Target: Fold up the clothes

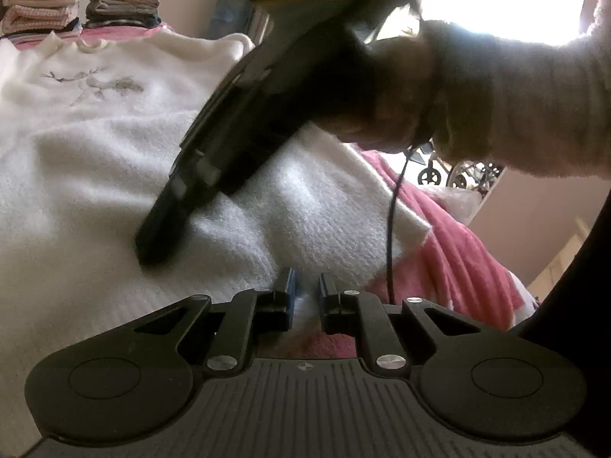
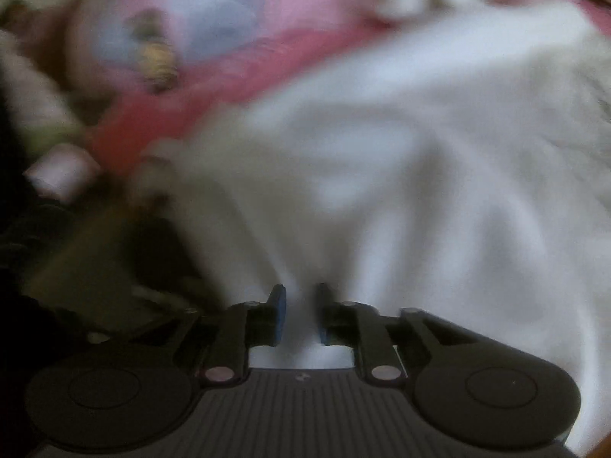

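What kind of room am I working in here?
Probably a bedroom at home: a white sweater spread over a pink blanket like bedding, and stacks of folded clothes against the wall behind.

Left claw point(image 1: 303, 294) nearly closed, right claw point(image 2: 299, 313) pinched together, angled steeply down

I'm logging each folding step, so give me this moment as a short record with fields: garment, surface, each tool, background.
garment: white sweater, spread out, grey embroidery on its chest
surface: pink cover underneath
left tool: shut on the sweater's fabric
right tool: shut on the white fabric; view blurred
background: two stacks of folded clothes behind the sweater
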Motion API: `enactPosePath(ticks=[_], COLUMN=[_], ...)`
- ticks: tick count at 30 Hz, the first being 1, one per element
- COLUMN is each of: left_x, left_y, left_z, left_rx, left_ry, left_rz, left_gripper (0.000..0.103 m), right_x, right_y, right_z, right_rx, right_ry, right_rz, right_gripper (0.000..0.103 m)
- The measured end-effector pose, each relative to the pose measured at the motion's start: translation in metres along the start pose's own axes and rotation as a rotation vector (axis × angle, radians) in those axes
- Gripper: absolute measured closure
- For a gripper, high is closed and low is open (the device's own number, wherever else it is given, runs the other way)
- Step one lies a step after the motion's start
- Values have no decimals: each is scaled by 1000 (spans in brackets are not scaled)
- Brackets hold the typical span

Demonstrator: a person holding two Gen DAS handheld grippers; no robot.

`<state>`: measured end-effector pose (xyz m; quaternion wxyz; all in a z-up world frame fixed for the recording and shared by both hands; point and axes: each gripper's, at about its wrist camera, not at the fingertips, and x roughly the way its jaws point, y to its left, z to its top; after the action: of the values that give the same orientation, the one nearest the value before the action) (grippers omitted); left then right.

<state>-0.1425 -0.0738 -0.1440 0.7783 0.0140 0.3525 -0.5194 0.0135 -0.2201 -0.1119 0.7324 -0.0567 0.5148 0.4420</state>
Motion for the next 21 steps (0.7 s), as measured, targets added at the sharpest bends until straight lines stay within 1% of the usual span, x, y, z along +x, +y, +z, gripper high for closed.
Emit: enactPosePath(ticks=[1, 3, 6, 8, 9, 10, 11, 12, 14, 15, 16, 18, 20, 21], left_x=[0, 0, -3, -2, -1, -1, -1, -2, -6, -11, -18, -34, -44, -43], left_y=[0, 0, 2, 0, -1, -1, -1, -1, 0, 2, 4, 13, 24, 31], left_z=[0, 1, 3, 2, 1, 1, 0, 2, 8, 12, 16, 23, 26, 24], left_rx=[3, 8, 13, 14, 16, 18, 20, 20, 12, -3, -15, -32, -53, -68], left_ry=[1, 2, 7, 6, 5, 5, 6, 9, 21, 28, 25, -2, -9, 12], left_rz=[0, 1, 2, 7, 9, 12, 13, 12, 2, -13, -22, -14, 26, 51], left_gripper=[91, 91, 91, 91, 91, 91, 91, 91, 91, 91, 91, 91, 87, 87], right_x=[-8, -31, -49, -39, -34, -28, -23, -17, -35, -46, -55, -56, -46, -41], right_y=[-14, -31, -35, -38, -40, -41, -43, -44, -70, -80, -82, -71, -58, -52], right_z=[1, 1, -8, -10, -10, -11, -11, -12, -15, -19, -23, -27, -37, -41], right_rx=[81, 198, 181, 156, 143, 130, 118, 105, 252, 315, 329, 283, 229, 202], right_ry=[-71, -211, -181, -140, -119, -97, -76, -55, -200, -255, -283, -231, -159, -123], right_rz=[-42, -128, 22, 28, 29, 29, 29, 29, -50, -58, -49, 57, 93, 109], right_gripper=[103, 102, 99, 95, 95, 97, 103, 103, 103, 103, 102, 101, 99, 99])
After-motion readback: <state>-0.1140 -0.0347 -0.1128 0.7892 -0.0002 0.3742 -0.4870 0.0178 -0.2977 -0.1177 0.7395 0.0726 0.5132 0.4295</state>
